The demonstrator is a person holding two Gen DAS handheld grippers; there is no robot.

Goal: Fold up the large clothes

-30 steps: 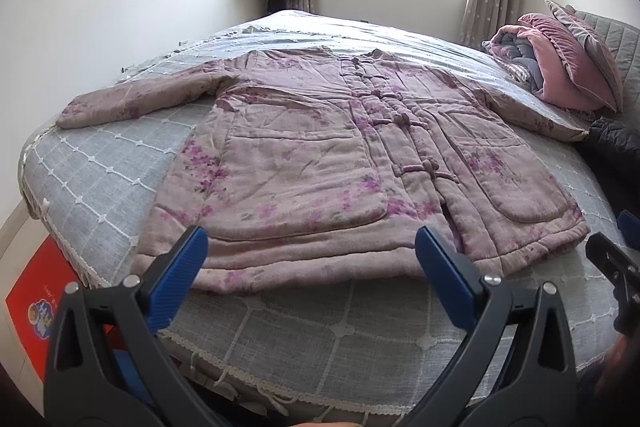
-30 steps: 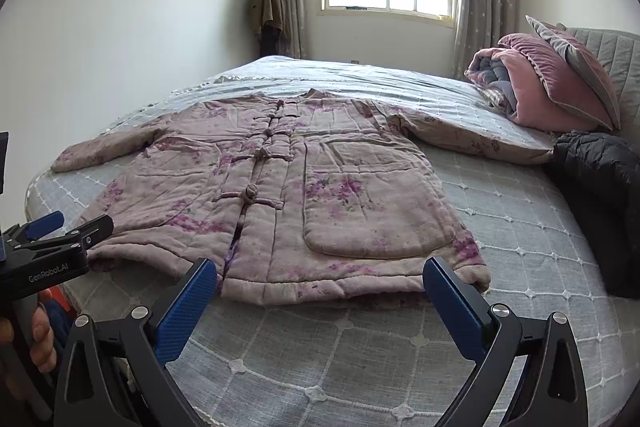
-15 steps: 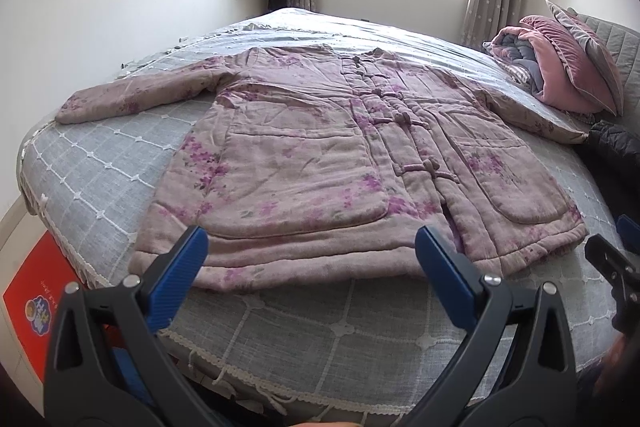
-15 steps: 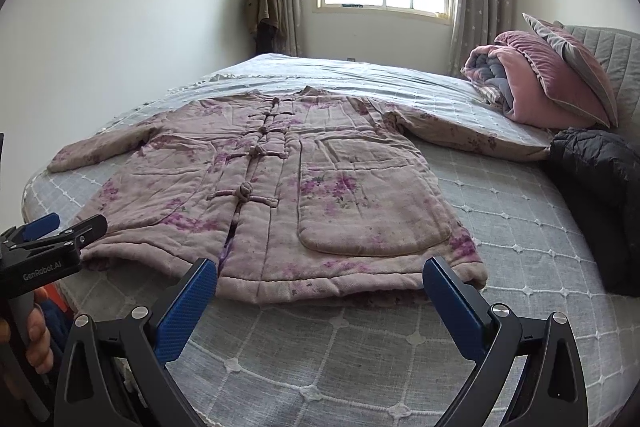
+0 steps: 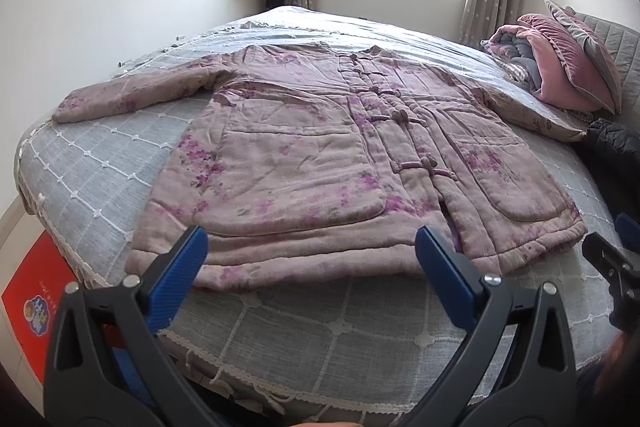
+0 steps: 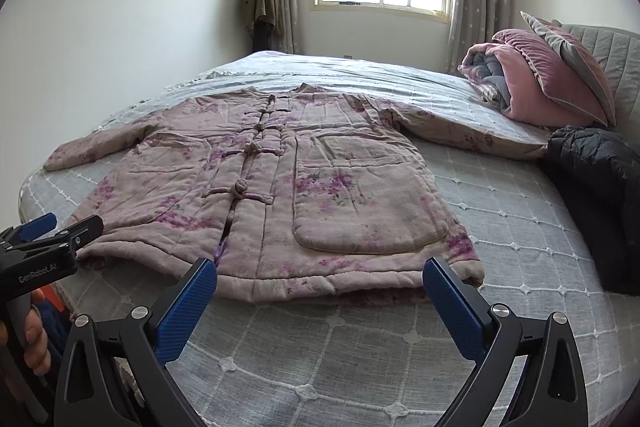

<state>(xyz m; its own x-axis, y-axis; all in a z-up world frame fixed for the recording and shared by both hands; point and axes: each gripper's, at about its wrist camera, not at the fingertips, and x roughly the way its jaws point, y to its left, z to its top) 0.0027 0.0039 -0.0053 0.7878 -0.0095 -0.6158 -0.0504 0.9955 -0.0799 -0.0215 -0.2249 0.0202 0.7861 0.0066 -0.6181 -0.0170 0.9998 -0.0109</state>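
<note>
A padded pink floral jacket with knot buttons lies flat and face up on the grey bed, sleeves spread to both sides; it also shows in the right wrist view. My left gripper is open and empty, just short of the hem's left half. My right gripper is open and empty, just short of the hem's right half. The left gripper also shows at the left edge of the right wrist view; the right gripper's tip shows at the right edge of the left wrist view.
The grey quilted bedspread covers the bed. Folded pink bedding and pillows sit at the back right. A black jacket lies at the right. A red box stands on the floor at the left.
Both grippers have risen slightly and tilted a little down toward the hem, so the jacket sits lower and larger in both views. Both stay open.
</note>
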